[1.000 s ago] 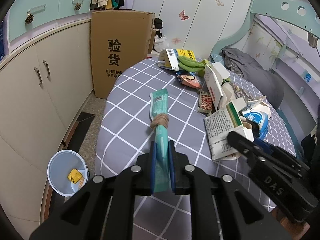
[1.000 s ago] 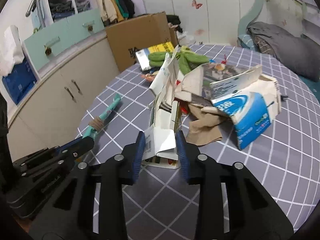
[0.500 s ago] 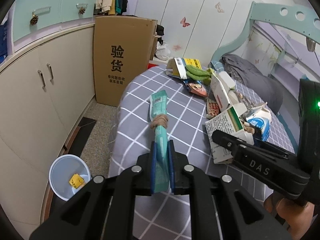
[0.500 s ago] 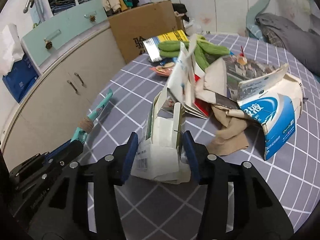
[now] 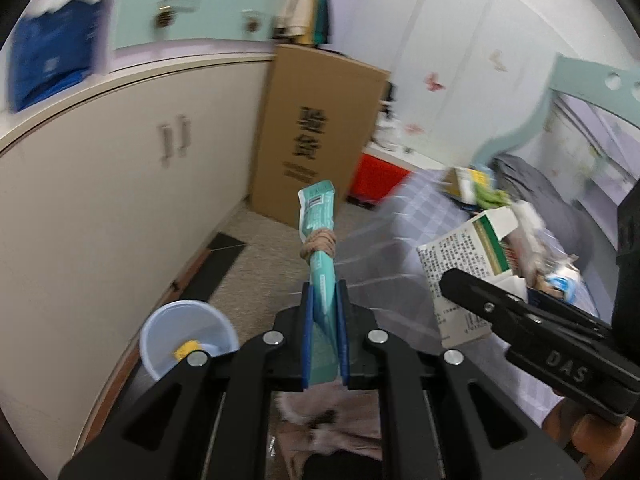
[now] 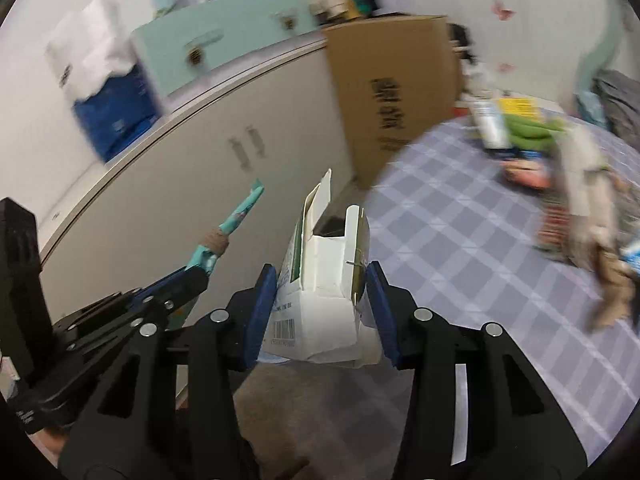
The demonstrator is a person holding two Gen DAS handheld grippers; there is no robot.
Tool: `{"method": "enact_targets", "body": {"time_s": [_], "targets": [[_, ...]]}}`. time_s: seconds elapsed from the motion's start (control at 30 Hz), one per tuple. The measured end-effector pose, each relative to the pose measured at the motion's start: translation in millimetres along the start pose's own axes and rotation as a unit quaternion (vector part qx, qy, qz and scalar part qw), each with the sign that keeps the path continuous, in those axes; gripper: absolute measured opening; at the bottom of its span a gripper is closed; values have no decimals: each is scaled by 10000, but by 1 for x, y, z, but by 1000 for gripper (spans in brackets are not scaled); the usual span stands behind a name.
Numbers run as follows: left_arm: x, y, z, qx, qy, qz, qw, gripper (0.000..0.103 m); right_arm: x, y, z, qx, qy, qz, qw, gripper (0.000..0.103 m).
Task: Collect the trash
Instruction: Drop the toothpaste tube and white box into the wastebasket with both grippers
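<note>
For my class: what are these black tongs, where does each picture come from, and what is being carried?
No robot here: a person holds a pair of tongs in each hand, with a camera on each looking along its fingers. The left tongs are shut on a teal tube tied with a brown band. The right tongs grip an opened white carton. More litter lies on the checked tablecloth. A pale bin stands on the floor by the cupboards.

The bed (image 6: 460, 240) with the grey checked cover is to the right of the tool, with trash (image 6: 576, 200) piled on its far side. The floor (image 5: 256, 240) is ahead, and a clear tub (image 5: 160, 332) stands there, lower left.
</note>
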State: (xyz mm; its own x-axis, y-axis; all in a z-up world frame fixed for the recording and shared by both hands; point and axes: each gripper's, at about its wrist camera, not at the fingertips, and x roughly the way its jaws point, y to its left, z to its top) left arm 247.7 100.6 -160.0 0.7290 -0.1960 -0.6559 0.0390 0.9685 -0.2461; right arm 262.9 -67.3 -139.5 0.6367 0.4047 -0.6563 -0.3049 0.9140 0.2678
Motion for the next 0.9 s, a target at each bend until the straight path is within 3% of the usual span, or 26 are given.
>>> {"method": "enact_targets", "body": {"time_s": [0.2,0.47,0.5,0.53,0.73,0.9], "targets": [[12,86,-4,-597,163,621,9962,10,77,62,-1,-418,475,524,9966,46],[38,184,-15,-1198,496,1387,9818,10,198,115,-7,-732,913,778,9901,48],[43,196,-16,-1270,555,1444,9798,10,212,118,-7,-737,945,742,9900,52],[47,204,-17,-1319,614,1488,9781,10,222,118,-8,-729,1002,708,9898,67],[72,229,-22,-1449,834,1545,9737,10,246,117,-23,-742,1148,517,9893,72],[90,220,-26,-1410,974,1445,9746,10,243,108,-29,-684,1108,435,9905,74]]}}
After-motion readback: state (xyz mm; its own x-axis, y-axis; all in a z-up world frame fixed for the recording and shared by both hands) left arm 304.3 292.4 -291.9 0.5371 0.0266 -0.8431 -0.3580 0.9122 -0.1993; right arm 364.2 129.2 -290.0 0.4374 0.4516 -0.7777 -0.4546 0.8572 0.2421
